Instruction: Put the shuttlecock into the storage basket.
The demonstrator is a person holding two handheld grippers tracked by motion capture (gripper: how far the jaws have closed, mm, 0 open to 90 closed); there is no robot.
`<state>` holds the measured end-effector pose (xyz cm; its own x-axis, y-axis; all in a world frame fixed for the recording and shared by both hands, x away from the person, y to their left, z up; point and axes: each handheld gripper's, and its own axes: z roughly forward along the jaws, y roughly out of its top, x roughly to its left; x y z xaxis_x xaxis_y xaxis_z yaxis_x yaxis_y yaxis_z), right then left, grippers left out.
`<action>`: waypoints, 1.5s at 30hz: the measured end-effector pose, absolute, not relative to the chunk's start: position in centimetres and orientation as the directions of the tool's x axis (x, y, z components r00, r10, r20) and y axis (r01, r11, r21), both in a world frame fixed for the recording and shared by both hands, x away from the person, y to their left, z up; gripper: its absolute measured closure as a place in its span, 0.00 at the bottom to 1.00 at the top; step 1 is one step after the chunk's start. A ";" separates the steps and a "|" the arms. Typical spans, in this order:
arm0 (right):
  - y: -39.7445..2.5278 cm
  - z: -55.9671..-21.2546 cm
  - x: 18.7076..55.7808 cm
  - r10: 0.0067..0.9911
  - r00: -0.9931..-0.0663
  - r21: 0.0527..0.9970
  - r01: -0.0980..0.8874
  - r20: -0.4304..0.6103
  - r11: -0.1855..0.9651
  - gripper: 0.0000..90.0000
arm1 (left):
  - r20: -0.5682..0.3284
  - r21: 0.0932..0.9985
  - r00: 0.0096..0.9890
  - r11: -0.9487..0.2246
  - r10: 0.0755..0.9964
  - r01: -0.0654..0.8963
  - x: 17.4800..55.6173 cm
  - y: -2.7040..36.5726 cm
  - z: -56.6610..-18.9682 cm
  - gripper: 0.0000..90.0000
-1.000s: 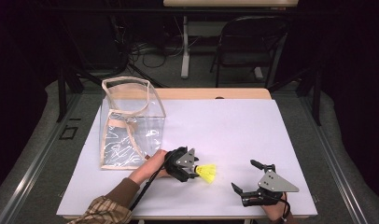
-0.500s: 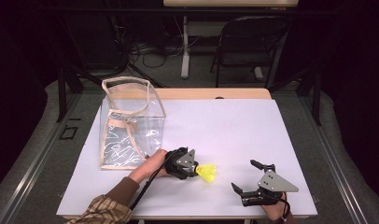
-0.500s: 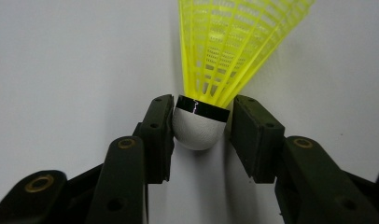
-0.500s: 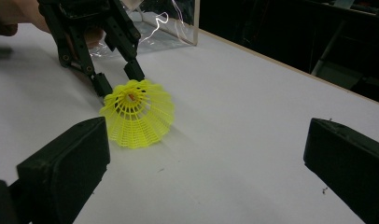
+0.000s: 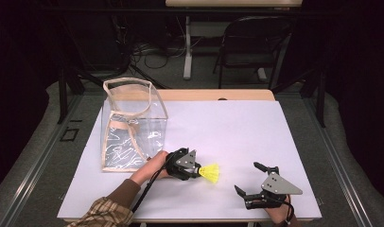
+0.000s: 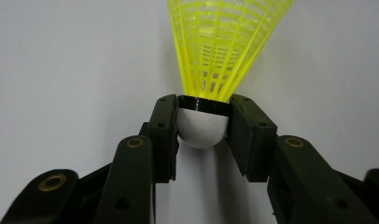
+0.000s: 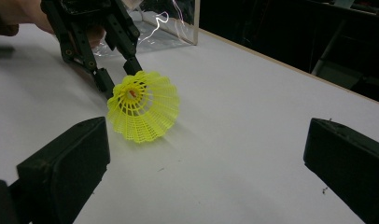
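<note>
Gripping shuttlecock by cork, L gripper, skirt pointing right

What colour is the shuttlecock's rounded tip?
White; the shuttlecock tip shows best in the left gripper view.

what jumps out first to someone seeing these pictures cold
The bright yellow shuttlecock near the table's front middle, its white cork nose pinched between the jaws of the left gripper. Behind and left of it stands a clear plastic bag with tan trim, open at the top. The right gripper rests open at the front right.
</note>
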<state>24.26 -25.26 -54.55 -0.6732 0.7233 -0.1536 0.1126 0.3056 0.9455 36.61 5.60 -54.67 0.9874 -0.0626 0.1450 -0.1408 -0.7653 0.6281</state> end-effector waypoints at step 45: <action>-25.3 -54.5 24.2 0.727 -0.668 0.944 0.114 -0.157 0.309 0.00 | 0.095 0.747 0.989 -0.665 0.116 0.006 35.9 8.3 -54.1 0.71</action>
<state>24.19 -25.29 -54.49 -0.6681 0.7274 -0.1569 0.1142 0.3085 0.9443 35.88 8.35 -54.10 0.9887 0.1159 0.0950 0.0063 -0.6650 0.7468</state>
